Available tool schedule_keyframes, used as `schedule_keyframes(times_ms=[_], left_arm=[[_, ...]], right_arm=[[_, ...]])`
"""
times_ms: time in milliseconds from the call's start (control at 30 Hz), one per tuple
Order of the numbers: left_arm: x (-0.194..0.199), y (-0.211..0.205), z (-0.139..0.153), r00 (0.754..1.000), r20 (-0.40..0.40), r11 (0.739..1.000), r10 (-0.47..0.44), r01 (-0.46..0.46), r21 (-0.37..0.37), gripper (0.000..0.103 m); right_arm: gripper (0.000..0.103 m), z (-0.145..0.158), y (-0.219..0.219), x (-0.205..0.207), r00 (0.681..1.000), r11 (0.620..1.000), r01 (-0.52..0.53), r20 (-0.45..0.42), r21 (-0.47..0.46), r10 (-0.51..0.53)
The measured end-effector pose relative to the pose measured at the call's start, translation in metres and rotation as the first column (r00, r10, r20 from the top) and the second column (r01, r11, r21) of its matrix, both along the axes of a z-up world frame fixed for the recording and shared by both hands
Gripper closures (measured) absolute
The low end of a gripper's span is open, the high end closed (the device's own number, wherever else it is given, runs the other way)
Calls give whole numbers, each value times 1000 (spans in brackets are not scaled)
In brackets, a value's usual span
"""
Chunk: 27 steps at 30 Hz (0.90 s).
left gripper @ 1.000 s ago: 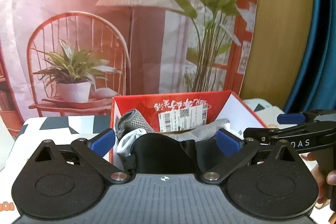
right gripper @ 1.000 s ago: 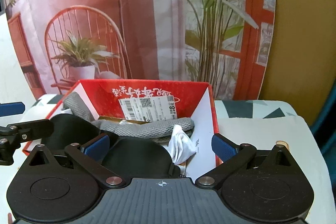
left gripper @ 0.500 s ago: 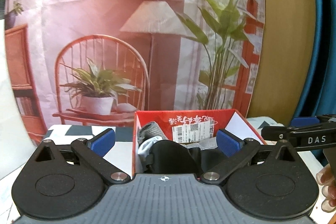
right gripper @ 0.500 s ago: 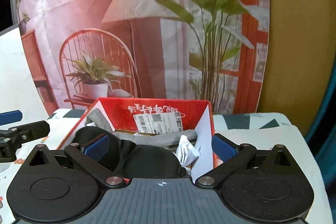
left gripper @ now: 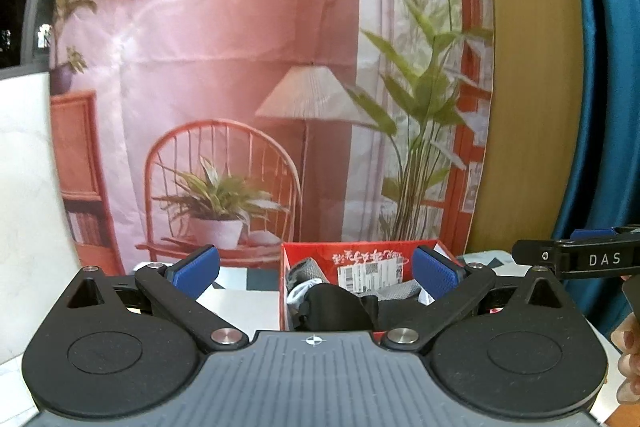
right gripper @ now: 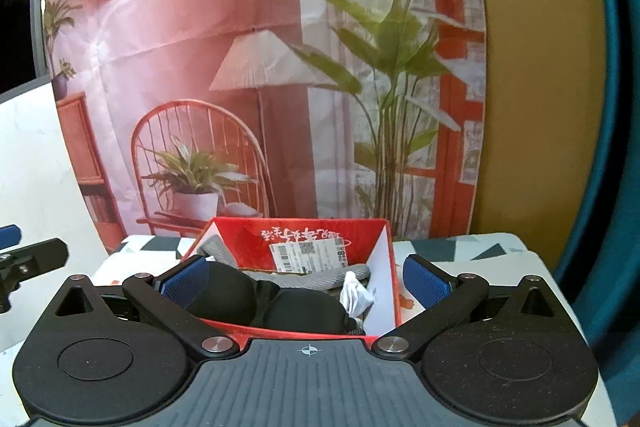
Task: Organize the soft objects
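1. The soft things lie inside the red box [right gripper: 382, 267] on the counter [right gripper: 472, 251]: a black padded garment [right gripper: 280, 303] at the near wall, a grey knit piece [right gripper: 316, 277] behind it, and a crumpled white cloth [right gripper: 356, 293] toward the box's right wall.
2. The left gripper [left gripper: 316, 273] and right gripper [right gripper: 306, 279] both hang on the near side of the box, jaws spread wide and empty.
3. Judging by this, the packing step looks finished or nearly so; the next move would call for checking whether anything soft lies outside the box.
4. The near counter is hidden behind the gripper bodies, so stray items cannot be ruled out. The box floor is not visible either.
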<state>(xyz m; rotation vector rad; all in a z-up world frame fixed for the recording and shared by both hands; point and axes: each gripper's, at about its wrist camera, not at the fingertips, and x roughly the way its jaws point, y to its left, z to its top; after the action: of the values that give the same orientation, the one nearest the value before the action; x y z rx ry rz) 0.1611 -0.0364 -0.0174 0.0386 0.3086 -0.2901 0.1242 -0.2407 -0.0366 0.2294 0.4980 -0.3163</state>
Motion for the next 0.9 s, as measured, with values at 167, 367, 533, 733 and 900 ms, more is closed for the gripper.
schedule_keyframes(times_ms=[167,367,533,733,900], left_arm=[[-34,4,14,1000,9,1000,21,-21,0,0],[-68,12,19,998,24,998,56,-56,-3,0],[-88,11,19,996,33,997,79,-79,7,0],[-95,12,22,995,53,996,85,-85,7,0],[-94,11,20,995,49,996,90,-91,13,0]], right_arm=[[0,20,18,-34,1000,999,19,22,-27,-19],[0,38,40,-75,998,998,27,55,-59,-24],[0,43,56,-96,998,996,32,58,-83,-28],[0,45,58,-111,997,996,43,72,-78,-37],[0,46,53,-116,995,995,60,79,-76,-54]])
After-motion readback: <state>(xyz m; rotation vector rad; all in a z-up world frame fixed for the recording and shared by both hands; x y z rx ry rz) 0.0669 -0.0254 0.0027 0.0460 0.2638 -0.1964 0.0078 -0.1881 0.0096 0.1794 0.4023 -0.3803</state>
